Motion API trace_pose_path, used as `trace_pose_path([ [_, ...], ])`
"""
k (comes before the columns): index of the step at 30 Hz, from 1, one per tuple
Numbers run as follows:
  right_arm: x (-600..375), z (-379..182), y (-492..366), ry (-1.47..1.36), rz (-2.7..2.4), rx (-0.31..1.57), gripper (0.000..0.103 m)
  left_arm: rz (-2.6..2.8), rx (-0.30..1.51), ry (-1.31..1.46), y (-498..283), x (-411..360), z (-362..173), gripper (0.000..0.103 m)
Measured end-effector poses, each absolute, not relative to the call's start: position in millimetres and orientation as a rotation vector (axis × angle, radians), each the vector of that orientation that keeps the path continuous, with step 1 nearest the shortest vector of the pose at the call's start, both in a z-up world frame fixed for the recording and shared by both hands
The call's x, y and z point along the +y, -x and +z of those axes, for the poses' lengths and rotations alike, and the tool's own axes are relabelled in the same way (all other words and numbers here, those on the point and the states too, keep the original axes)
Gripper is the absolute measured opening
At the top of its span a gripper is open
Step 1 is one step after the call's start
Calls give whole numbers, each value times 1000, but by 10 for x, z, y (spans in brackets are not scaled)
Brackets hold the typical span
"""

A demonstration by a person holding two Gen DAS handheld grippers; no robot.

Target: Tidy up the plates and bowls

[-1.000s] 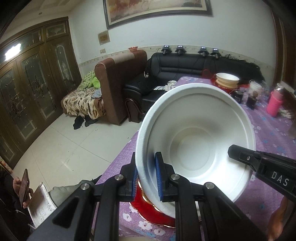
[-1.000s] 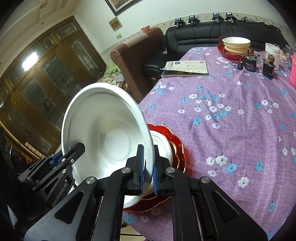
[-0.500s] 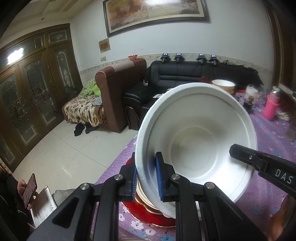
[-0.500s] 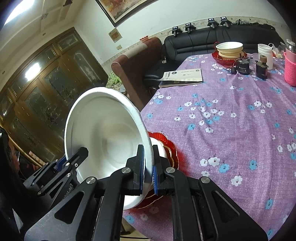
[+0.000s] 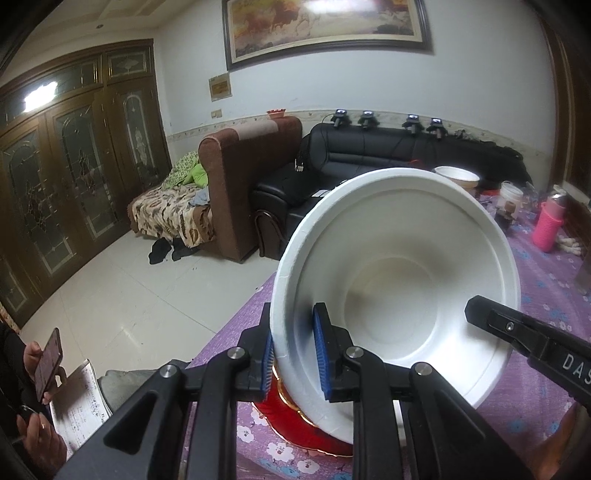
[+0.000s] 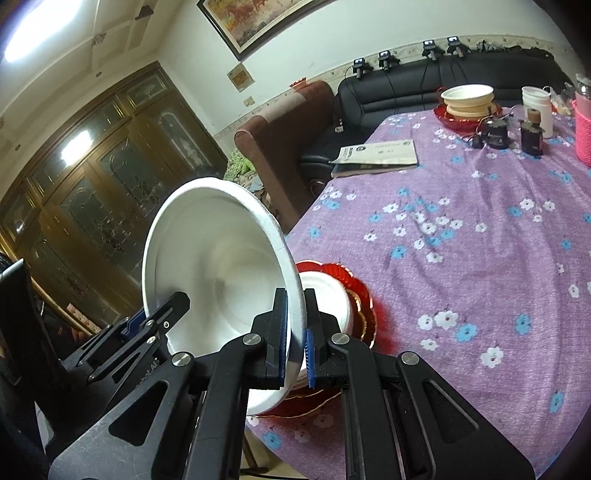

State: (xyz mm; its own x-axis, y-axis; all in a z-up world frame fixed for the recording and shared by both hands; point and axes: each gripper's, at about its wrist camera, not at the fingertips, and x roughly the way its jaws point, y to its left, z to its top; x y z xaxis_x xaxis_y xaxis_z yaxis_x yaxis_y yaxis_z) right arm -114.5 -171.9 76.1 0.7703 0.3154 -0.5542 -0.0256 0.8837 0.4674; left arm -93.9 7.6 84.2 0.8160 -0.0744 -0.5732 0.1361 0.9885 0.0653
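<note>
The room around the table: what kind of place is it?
Most likely a home living room: a black leather sofa, a large framed painting on the wall, and a table with a flowered purple cloth.

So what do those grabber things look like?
Both are black plastic with silver screws. The left gripper and right gripper have blue ridged pads on their fingers. One arm shows white letters, "DAS".
</note>
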Motion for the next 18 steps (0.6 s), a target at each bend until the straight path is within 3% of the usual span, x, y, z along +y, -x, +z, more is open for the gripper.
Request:
trace_pose_path([
  [18, -1628, 564, 961, -471, 199, 731, 8, -91, 647, -106, 723, 69, 689, 22],
])
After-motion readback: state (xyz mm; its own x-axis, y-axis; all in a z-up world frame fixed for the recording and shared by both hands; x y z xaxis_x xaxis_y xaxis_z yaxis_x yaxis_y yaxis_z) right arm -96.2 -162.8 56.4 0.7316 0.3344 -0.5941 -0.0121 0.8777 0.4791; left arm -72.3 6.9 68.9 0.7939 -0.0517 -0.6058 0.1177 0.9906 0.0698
